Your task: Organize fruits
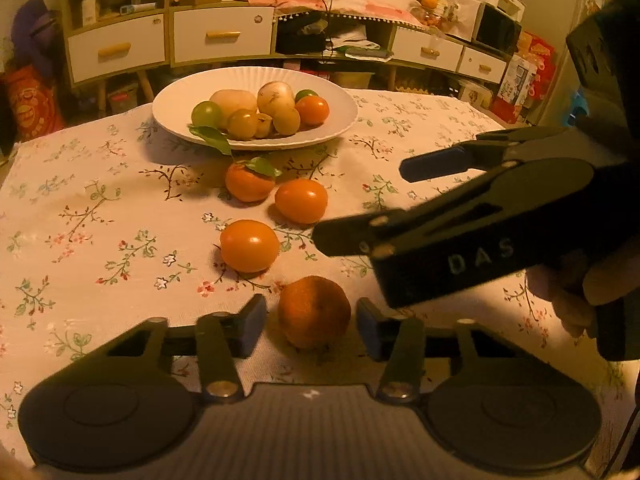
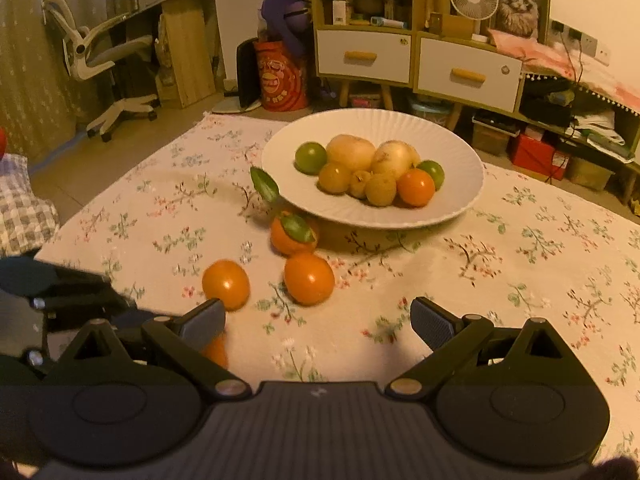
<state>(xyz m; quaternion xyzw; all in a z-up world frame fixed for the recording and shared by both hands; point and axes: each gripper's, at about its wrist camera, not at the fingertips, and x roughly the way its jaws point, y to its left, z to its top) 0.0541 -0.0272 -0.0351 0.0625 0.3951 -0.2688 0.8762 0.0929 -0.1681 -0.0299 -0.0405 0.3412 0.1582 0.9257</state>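
Dull orange (image 1: pixel 314 312) on desk (image 1: pixel 100 240), nearest edge, sits between L gripper (image 1: pixel 311 326) pads, jaws spread, not touching. R gripper (image 2: pixel 318 322) spread, empty, off to its right. Plate (image 1: pixel 172 100) w/ fruit beyond, 3 more oranges between.

Fruit sits piled in the plate (image 1: pixel 256 80) at the table's (image 1: pixel 80 208) far side; four oranges (image 1: pixel 249 245) (loose on the cloth) lie before it.

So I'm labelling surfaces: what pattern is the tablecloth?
Cream tablecloth with small floral sprigs, clearest in the right wrist view.
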